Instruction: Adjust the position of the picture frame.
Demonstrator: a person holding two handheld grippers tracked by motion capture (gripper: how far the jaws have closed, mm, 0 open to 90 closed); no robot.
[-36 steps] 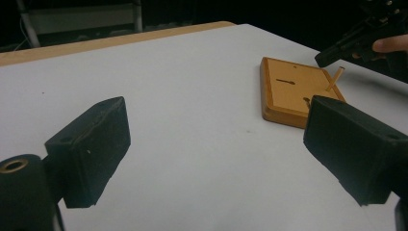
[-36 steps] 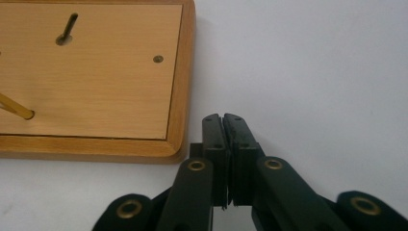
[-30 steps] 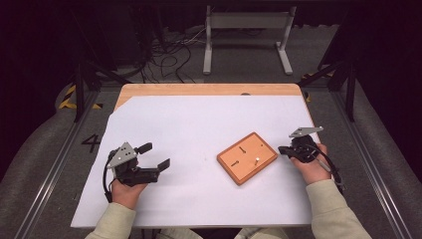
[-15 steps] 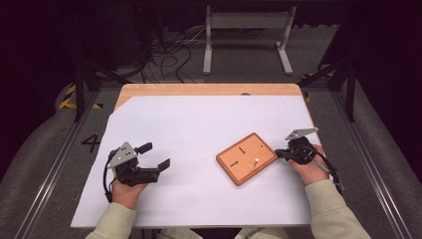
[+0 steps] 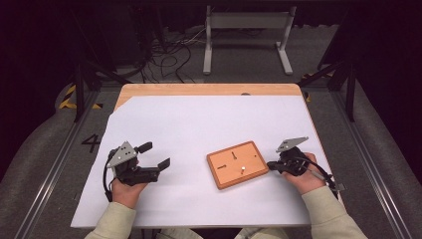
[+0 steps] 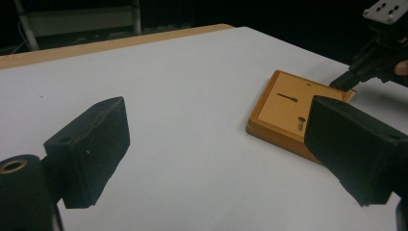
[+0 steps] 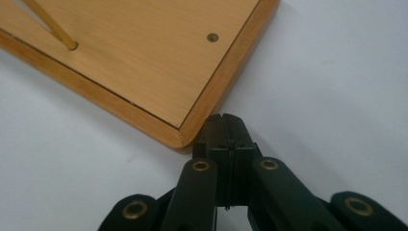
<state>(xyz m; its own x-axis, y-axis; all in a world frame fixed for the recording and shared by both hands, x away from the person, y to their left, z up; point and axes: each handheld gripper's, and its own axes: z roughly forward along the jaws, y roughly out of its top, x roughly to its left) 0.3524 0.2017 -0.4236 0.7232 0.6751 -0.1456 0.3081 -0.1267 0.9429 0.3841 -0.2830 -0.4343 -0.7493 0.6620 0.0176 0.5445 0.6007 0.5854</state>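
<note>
Occlusion first: in the left gripper view the near right corner of the flat rectangular orange-brown wooden board [image 6: 288,110] is covered by that gripper's own black jaw, and in the right gripper view the board [image 7: 144,57] runs off the top and left edges. A thin brass-coloured peg [image 7: 50,26] stands on the board there, its upper part cut off by the frame. A dark slot [image 5: 233,154] in the board face is visible in the high view, but whether it is a groove or a mark cannot be made out. The small pale peg top [image 5: 242,169] is too small to describe further.

Left hand-held gripper [image 5: 155,160]: jaws wide apart, nothing between them, resting low over the white-covered counter [image 5: 199,124], well apart from the board and to its left.

Right hand-held gripper [image 5: 271,165]: jaws pressed together, nothing visibly clamped. In the right gripper view its tips [image 7: 224,126] sit right against the rounded corner of the board; actual contact appears likely but a hairline gap cannot be excluded. The left gripper view shows the same tips [image 6: 342,82] at the board's far corner.

Board lies flat on the counter, right of centre, turned at a slight angle to the counter edge. A raised rim runs round its face; within it only the peg and a small round metal screw head [image 7: 211,37].
</note>
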